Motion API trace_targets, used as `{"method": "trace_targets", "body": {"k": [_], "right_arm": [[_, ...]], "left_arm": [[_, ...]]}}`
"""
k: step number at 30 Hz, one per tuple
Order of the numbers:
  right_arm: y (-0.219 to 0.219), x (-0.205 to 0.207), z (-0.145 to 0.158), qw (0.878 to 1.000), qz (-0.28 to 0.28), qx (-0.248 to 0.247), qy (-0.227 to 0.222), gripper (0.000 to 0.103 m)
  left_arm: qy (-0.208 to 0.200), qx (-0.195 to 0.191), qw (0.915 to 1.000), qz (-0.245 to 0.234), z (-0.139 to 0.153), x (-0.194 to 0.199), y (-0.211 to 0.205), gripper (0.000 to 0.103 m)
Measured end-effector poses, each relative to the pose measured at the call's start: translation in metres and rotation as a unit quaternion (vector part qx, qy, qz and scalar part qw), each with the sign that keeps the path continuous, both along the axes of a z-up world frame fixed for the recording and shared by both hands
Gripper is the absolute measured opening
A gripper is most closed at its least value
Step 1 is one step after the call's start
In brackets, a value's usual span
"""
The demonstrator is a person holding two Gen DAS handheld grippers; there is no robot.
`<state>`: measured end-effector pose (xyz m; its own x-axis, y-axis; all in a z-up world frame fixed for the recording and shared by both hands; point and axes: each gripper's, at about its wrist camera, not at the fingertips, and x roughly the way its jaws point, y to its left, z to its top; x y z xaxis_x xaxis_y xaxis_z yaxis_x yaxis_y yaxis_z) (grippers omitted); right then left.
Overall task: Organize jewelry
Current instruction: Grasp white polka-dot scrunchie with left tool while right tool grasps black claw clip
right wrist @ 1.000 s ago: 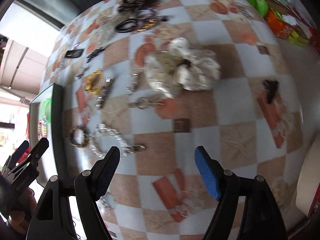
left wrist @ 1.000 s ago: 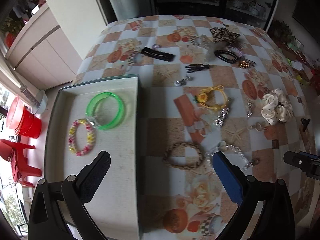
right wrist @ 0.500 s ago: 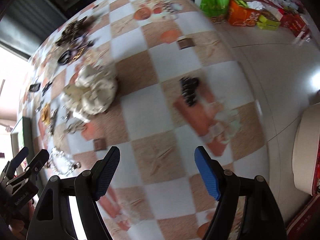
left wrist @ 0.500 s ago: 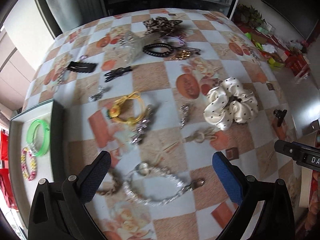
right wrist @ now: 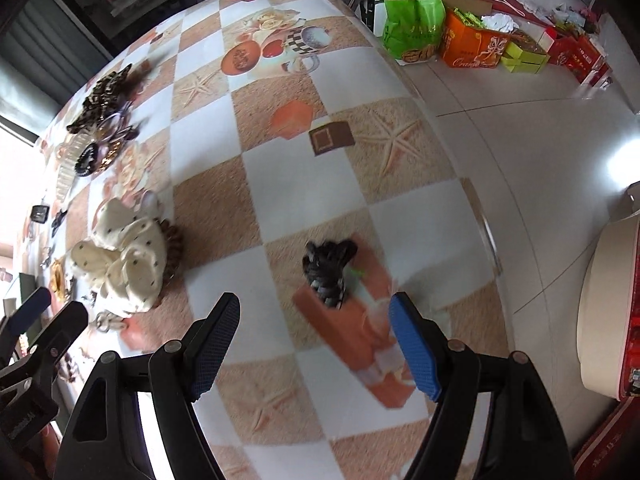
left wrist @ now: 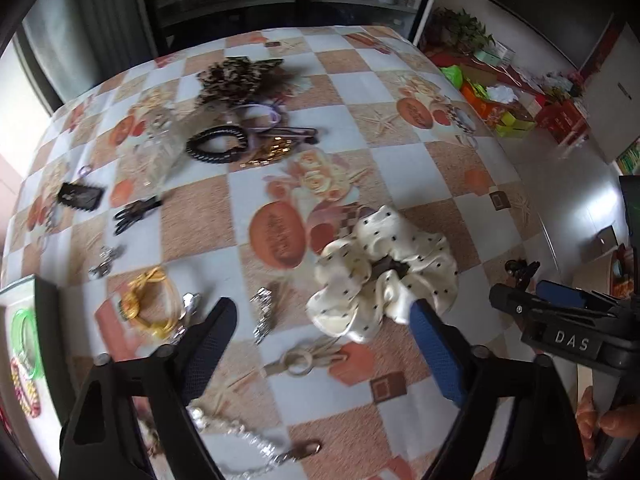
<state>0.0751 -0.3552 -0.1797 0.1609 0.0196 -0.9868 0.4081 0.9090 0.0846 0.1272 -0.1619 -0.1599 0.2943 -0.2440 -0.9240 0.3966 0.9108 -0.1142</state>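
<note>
Left gripper [left wrist: 322,322] fingers apart, just been closing, nothing between them; cream scrunchie [left wrist: 384,276] on the tabletop [left wrist: 400,160] just beyond. Right gripper [right wrist: 314,322] fingers wide, empty, above black hair clip [right wrist: 328,270].

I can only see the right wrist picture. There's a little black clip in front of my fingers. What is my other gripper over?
Observer: The left gripper hangs over a beige ring charm, beside the dotted cream scrunchie. Its jaws have just been closing a little, and they grip nothing.
Operator: Is anything in the tray yet?
Observer: Yes. A green bangle and a beaded bracelet lie in the tray.
Operator: Anything shiny close by?
Observer: A pearl bracelet lies on the cloth just below the left gripper's black finger.
</note>
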Motion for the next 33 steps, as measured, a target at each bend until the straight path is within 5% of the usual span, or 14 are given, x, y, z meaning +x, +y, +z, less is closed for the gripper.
{"method": "trace_targets", "body": {"k": [7, 12, 15, 16, 17, 33], "right_arm": [[0.001, 0.007, -0.001, 1.000, 0.019, -0.014, -0.006, 0.077], [0.004, 0.008, 0.000, 0.999, 0.028, -0.031, -0.009, 0.055], [0.004, 0.008, 0.001, 0.999, 0.029, -0.031, -0.011, 0.030], [0.003, 0.007, 0.001, 0.999, 0.028, -0.029, -0.012, 0.019], [0.003, 0.007, 0.002, 0.999, 0.027, -0.028, -0.015, 0.018], [0.013, -0.014, 0.026, 0.999, 0.026, 0.012, -0.036, 0.018]], "left_arm": [[0.023, -0.001, 0.9997, -0.007, -0.019, 0.009, -0.014, 0.071], [0.020, -0.003, 0.9996, -0.018, -0.018, 0.008, -0.019, 0.049], [0.015, -0.003, 0.9997, -0.021, -0.017, 0.007, -0.020, 0.033], [0.013, -0.006, 0.9997, -0.021, -0.016, 0.007, -0.019, 0.026], [0.012, -0.007, 0.9996, -0.022, -0.016, 0.006, -0.018, 0.010], [-0.005, -0.054, 0.9984, -0.017, 0.020, -0.013, 0.011, 0.011]]}}
